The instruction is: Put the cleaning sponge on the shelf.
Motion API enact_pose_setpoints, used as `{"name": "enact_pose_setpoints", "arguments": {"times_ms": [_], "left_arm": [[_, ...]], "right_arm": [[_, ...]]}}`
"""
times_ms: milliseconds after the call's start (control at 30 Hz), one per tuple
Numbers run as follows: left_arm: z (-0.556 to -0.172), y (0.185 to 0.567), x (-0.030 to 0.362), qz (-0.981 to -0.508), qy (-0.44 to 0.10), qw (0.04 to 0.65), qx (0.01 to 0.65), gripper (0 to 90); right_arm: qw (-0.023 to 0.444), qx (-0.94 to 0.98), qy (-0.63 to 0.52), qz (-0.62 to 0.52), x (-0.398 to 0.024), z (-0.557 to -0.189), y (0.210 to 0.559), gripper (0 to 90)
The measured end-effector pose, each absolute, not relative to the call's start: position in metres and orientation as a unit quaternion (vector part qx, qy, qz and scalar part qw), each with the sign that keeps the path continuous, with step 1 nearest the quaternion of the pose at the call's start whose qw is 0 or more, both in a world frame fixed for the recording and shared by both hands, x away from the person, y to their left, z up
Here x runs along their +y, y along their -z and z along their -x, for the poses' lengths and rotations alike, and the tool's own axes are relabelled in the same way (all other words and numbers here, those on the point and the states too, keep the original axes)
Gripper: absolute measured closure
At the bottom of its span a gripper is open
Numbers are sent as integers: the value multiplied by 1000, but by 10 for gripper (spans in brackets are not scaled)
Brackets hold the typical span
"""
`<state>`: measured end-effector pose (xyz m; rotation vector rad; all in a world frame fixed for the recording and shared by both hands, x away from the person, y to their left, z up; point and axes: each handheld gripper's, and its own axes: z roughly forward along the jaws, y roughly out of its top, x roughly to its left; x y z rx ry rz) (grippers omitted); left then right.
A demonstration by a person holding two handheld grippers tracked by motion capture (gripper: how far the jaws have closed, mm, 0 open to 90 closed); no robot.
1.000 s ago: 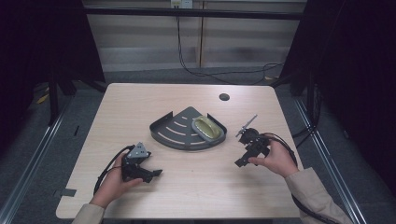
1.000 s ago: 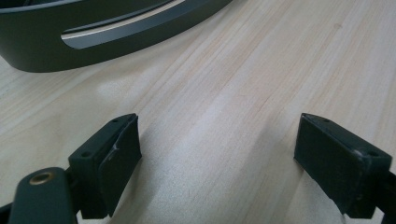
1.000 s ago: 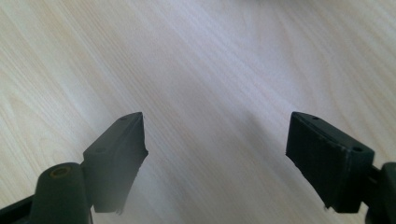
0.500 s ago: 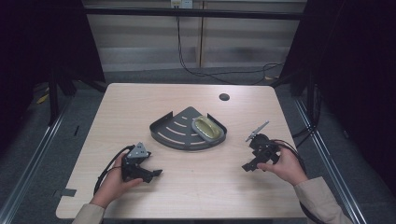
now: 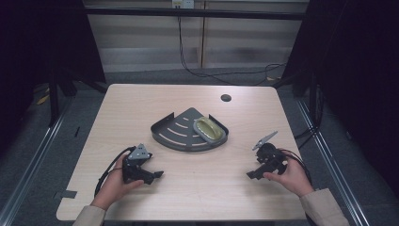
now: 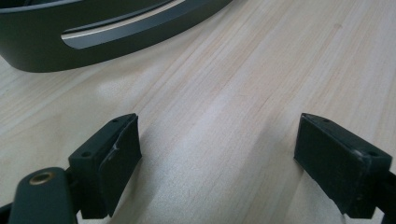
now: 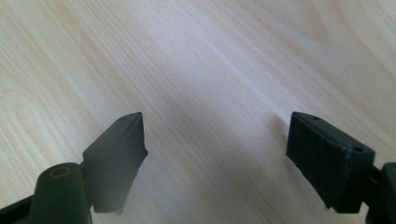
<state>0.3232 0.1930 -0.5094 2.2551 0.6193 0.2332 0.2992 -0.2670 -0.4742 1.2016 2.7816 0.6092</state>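
Tray (image 6: 93, 42) cut off at frame top – left gripper (image 6: 217, 158), right gripper (image 7: 215, 154) spread, empty

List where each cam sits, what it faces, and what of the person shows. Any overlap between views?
High view: above the person's side, looking forward and down on the table, tray, both hands, left gripper and right gripper.
Left gripper view: rides the left gripper, low over the wood, facing the tray wall; own open jaws show.
Right gripper view: rides the right gripper, facing bare wood; own open jaws show.
Shared: high and left gripper views both show the tray.
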Motion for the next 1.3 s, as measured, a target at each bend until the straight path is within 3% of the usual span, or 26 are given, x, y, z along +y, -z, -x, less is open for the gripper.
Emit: {"name": "enact_pose_setpoints", "arguments": {"times_ms": [967,1200,1300], "left_arm": [[-323,509,193,-885,-91,385,245,139],[-323,509,193,-885,-93,385,245,139],[-323,509,193,-885,-93,384,245,139]], "right_arm": [[140,847,-358,-368,-294,-260,510,125],[138,845,-356,-374,-292,-262,509,124],[116,861,-308,-388,-283,-271,499,171]]}}
